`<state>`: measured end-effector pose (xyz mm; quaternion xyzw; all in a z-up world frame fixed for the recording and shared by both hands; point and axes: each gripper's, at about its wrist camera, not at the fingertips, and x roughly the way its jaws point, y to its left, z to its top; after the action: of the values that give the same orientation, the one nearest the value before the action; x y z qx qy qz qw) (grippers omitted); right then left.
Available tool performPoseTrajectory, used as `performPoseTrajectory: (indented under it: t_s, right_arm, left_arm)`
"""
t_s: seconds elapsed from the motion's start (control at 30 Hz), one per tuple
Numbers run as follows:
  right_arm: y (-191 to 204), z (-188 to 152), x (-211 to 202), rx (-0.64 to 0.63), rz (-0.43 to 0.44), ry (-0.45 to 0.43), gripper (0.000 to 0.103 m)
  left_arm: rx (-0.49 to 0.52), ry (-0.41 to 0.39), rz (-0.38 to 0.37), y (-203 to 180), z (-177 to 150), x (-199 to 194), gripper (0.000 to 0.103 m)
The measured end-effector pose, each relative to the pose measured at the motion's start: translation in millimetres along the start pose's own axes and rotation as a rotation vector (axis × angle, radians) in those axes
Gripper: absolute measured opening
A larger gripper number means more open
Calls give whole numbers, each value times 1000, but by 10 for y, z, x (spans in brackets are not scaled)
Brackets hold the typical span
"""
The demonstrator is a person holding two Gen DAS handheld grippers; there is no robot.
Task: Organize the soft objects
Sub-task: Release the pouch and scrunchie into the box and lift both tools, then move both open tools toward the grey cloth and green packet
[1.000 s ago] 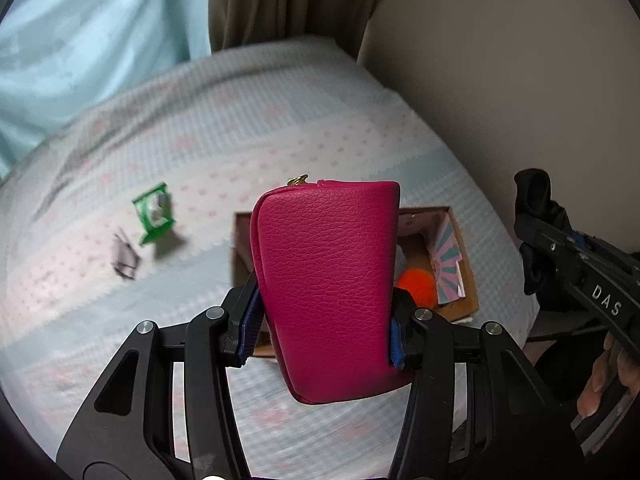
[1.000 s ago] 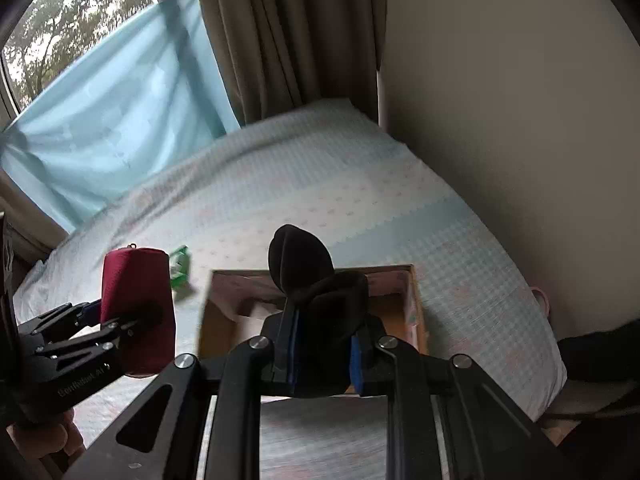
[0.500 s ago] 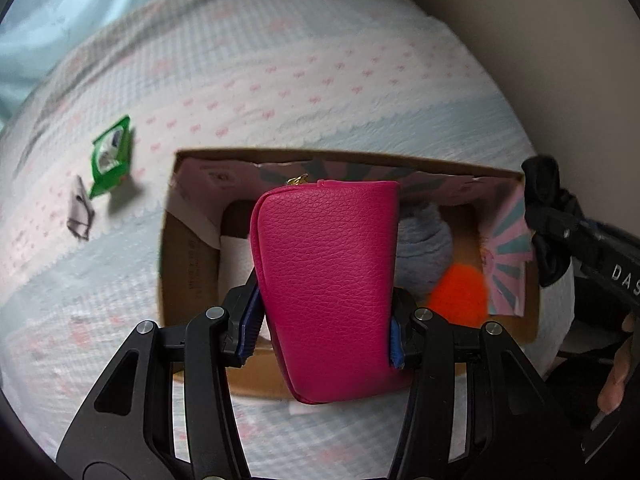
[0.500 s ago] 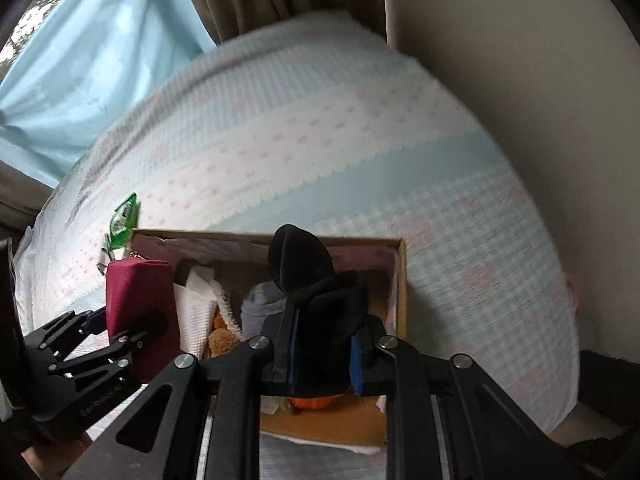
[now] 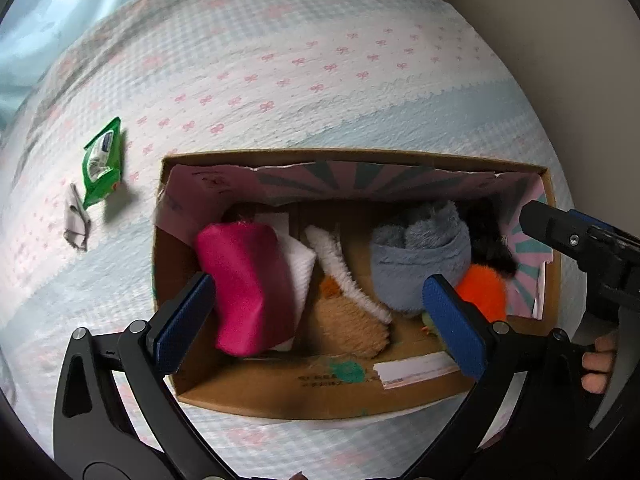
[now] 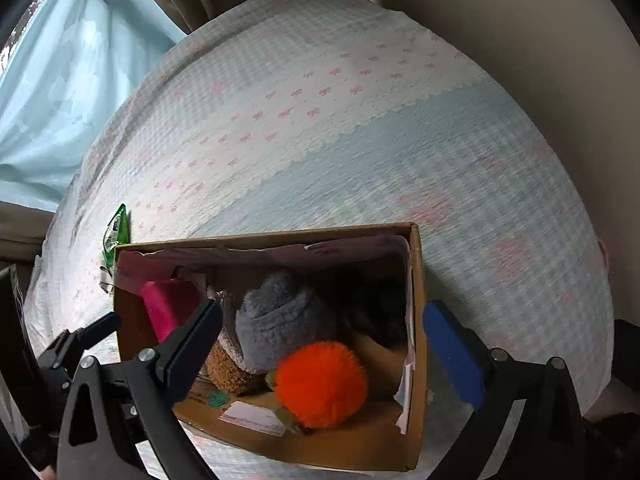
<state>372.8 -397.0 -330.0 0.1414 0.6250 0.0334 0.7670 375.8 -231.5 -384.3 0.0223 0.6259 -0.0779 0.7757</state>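
Observation:
A cardboard box (image 5: 280,390) (image 6: 416,280) sits on the bed. The pink pouch (image 5: 248,288) (image 6: 168,306) lies in its left part. The black soft item (image 5: 486,236) (image 6: 376,312) lies at its right end. Beside them are a grey fuzzy bundle (image 5: 420,252) (image 6: 276,320), an orange pompom (image 5: 482,294) (image 6: 320,384), a tan plush (image 5: 352,328) and white cloth (image 5: 300,268). My left gripper (image 5: 320,320) is open and empty over the box. My right gripper (image 6: 320,344) is open and empty over the box; it also shows at the right edge of the left wrist view (image 5: 560,232).
A green packet (image 5: 102,160) (image 6: 116,232) and a small grey cloth (image 5: 76,220) lie on the patterned bedspread left of the box. A blue curtain (image 6: 60,80) hangs at the far left. A beige wall (image 6: 520,20) runs along the right.
Both grippers moved down over the box and opened. The pink pouch dropped from my left gripper into the box. The black soft item left my right gripper and lies in the box.

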Motion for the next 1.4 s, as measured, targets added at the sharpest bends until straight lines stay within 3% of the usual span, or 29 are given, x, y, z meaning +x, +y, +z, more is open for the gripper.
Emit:
performPoseTrajectory:
  t_s: [0.3,0.53,0.67,0.83,1.0,1.13,1.4]
  right_arm:
    - [157,-59,-237,-39,-34,-60,100]
    - [482,-226,-816,-93,-99,-204,100]
    - [728,-407,-1238,-99,-115,-287,100]
    - [1061,-692,-1743,-109,-124,-386,100]
    - [1487,-1096,-2213,-127,-131,-480,100]
    - [1786,-1393,-2399,-133,-124,-516,100]
    - [2419,-1863,-2504,-148,-142,-572,100]
  left_arm:
    - [10,-65,0,99,-28,-413,103]
    - [49,-178,37,272,-198,-1106,103]
    - [36,-244,14,450,-366,-1585,103]
    - [38,-342,-5,732,-642,-2183,103]
    - [45,-445,28,1083,-985,-2733,103]
    - [30,-529,29,1454,-1310,-3071,103]
    - [12,-564,30,2126,-1741,-3343,103]
